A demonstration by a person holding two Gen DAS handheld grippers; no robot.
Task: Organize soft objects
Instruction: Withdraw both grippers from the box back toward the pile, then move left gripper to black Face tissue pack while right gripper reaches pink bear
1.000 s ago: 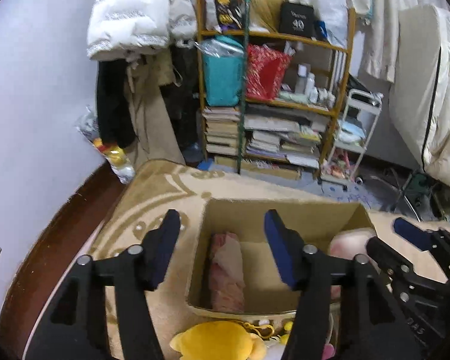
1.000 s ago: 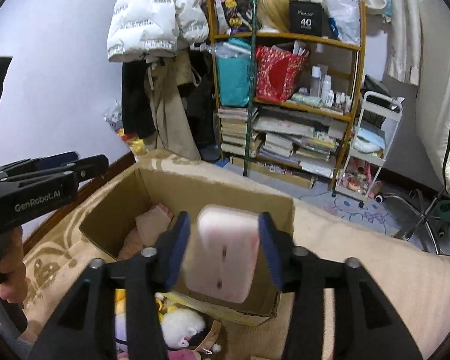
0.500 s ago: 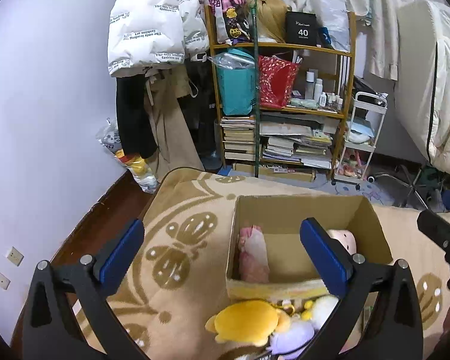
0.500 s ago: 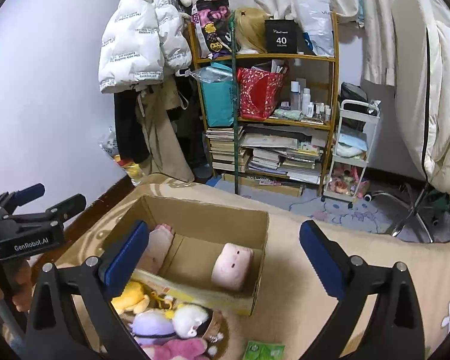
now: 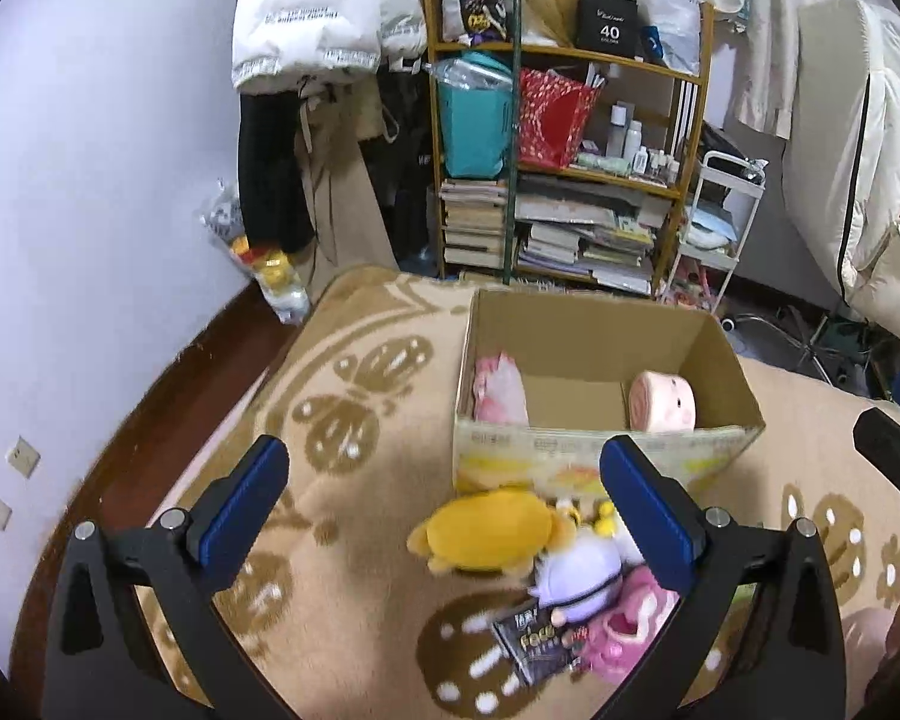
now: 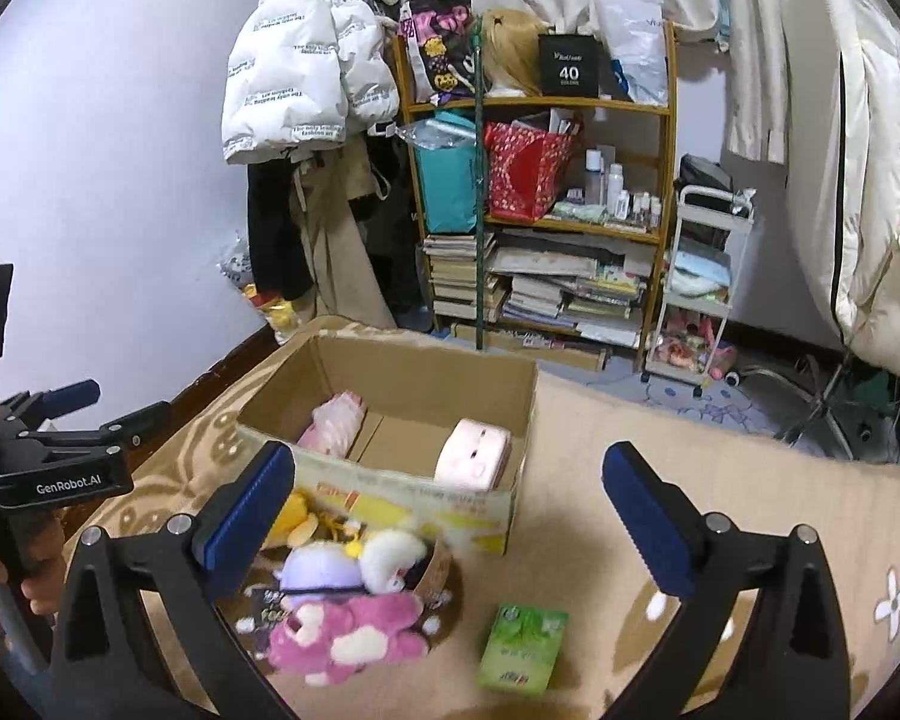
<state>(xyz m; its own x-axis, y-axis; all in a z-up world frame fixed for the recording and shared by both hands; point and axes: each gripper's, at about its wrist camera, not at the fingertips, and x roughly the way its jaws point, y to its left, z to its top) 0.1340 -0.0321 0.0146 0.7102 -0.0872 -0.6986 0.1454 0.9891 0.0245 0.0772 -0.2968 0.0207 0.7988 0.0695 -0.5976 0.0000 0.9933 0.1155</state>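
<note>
Apparently clear of both spread fingers [image 6: 243, 510], the pink plush [image 6: 473, 461] lies inside the box [image 6: 510, 402].

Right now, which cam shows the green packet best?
Right wrist: the green packet lies fully visible on the blanket, right of the plush pile. Left wrist shows, at most, an unclear sliver behind its claw finger.

An open cardboard box [image 6: 390, 420] is set on the beige patterned blanket. Two soft things are tucked inside it: a pink-and-white plush [image 6: 336, 423] leaned against the left wall, and a pale pink block-shaped cushion [image 6: 473, 462] with little dark marks, propped in the right corner. Just outside the front wall, a loose pile is bunched together: a yellow plush [image 5: 486, 531], a lavender one [image 6: 321, 576], a white fluffy one [image 6: 390, 555] and a hot-pink plush [image 6: 345, 639] nearest the camera.
</note>
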